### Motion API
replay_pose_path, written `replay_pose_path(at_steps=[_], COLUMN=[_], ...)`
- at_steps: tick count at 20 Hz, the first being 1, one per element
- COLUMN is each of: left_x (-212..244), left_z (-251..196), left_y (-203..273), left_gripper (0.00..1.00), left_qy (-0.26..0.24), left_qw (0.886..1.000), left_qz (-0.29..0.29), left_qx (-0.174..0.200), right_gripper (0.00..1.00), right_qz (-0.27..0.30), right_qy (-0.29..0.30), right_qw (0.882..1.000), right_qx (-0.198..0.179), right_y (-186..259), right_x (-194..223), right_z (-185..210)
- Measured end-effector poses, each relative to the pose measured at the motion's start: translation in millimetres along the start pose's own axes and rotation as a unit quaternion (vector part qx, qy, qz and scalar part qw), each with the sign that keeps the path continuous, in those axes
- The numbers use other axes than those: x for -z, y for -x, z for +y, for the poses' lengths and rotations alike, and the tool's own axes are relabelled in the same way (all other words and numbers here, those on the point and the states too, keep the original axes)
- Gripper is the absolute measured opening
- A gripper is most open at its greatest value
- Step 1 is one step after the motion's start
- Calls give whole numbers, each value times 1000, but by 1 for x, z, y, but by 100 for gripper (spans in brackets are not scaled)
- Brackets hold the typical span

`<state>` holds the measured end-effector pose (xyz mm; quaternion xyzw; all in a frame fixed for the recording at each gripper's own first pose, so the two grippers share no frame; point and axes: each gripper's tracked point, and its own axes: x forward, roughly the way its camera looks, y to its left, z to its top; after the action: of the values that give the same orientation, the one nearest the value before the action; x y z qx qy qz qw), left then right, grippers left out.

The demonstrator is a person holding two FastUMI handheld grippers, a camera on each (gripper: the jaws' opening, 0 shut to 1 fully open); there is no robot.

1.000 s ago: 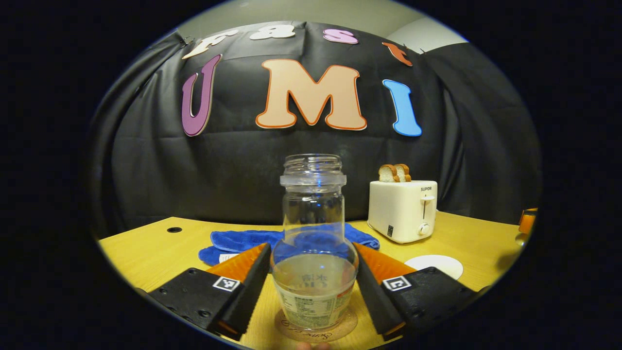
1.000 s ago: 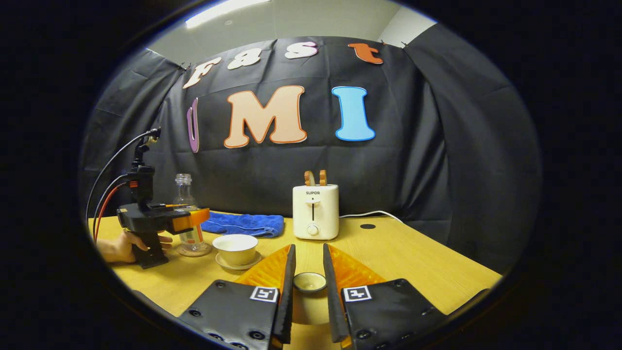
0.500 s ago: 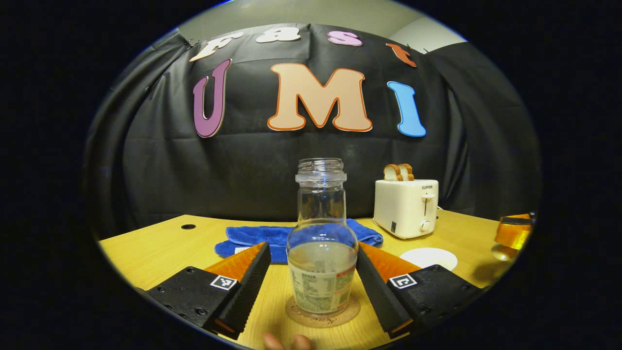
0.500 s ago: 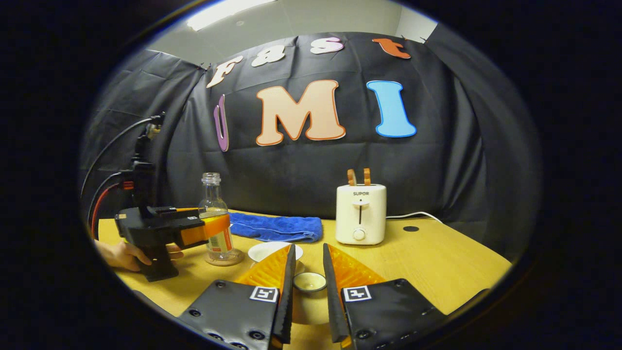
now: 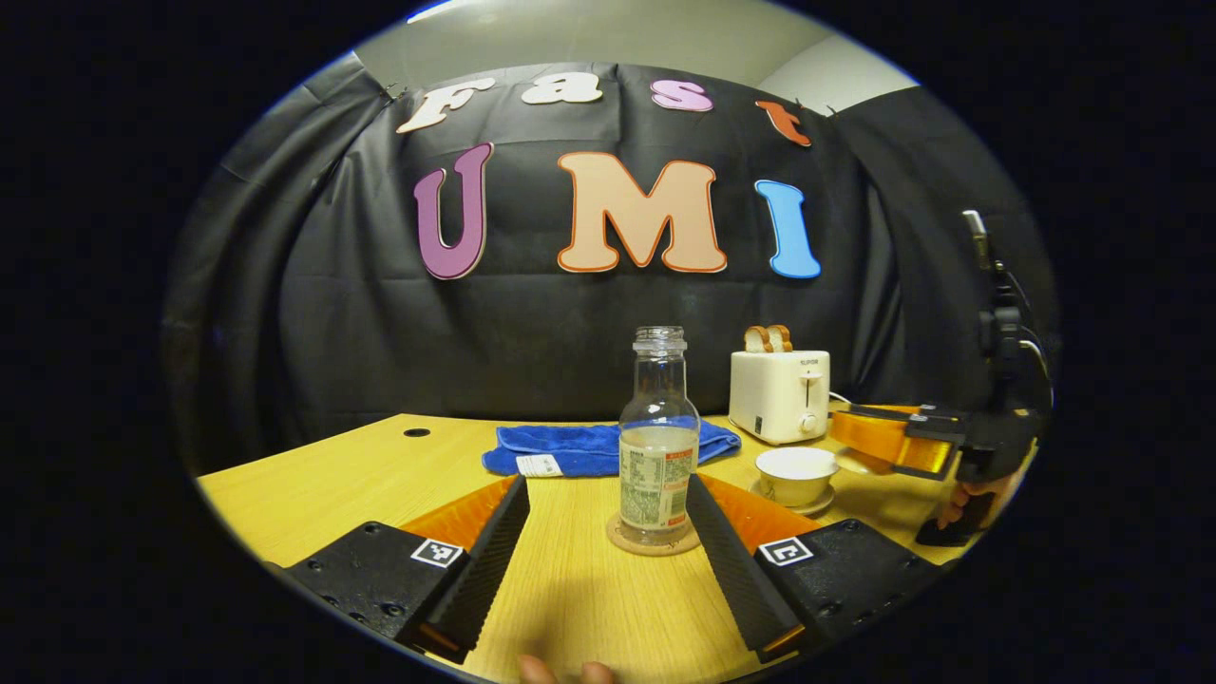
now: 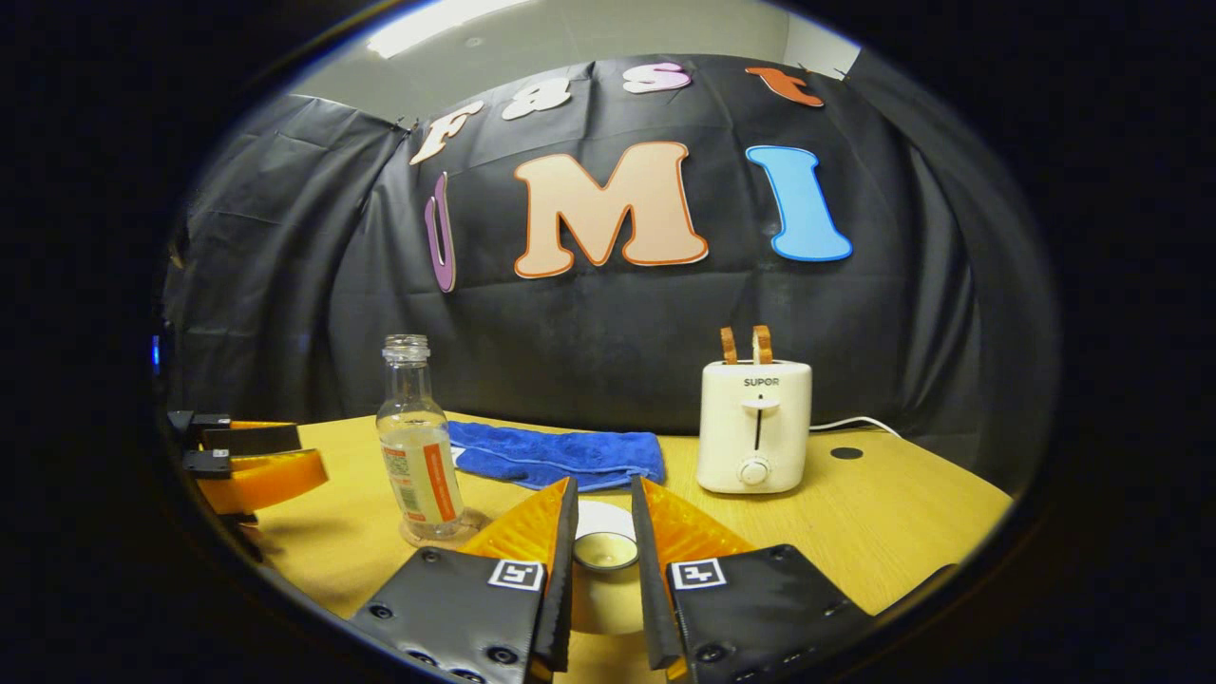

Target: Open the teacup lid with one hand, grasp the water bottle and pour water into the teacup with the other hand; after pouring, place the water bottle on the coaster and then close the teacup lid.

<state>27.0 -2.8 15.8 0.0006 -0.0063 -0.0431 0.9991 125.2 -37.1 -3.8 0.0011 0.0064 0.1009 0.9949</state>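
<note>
Two grippers work over the yellow wooden counter (image 5: 313, 475). The left gripper (image 5: 608, 560) is spread wide, apart from the clear glass water bottle (image 5: 658, 456), which stands upright on the round cork coaster (image 5: 627, 541). The right gripper (image 6: 603, 570) pinches the small white teacup lid (image 6: 605, 549) above the white ceramic teacup (image 5: 796, 473), just right of the bottle.

Left claw (image 5: 608, 532) wide apart; right claw (image 6: 602, 560) narrowed on lid (image 6: 604, 551).
</note>
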Motion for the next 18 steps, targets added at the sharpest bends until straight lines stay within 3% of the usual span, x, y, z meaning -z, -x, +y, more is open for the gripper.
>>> replay_pose_path(at_steps=[10,18], left_x=[0,-1], left_z=[7,8], left_y=[25,25], left_gripper=[96,96], left_qy=[1,1], left_qw=[1000,1000], left_qz=[1,1], left_qx=[5,6], right_gripper=[34,34], right_qz=[9,51], right_qy=[2,8], right_qw=[1000,998], right_qx=[9,27], right_y=[-46,-59], right_x=[4,16], right_z=[17,16])
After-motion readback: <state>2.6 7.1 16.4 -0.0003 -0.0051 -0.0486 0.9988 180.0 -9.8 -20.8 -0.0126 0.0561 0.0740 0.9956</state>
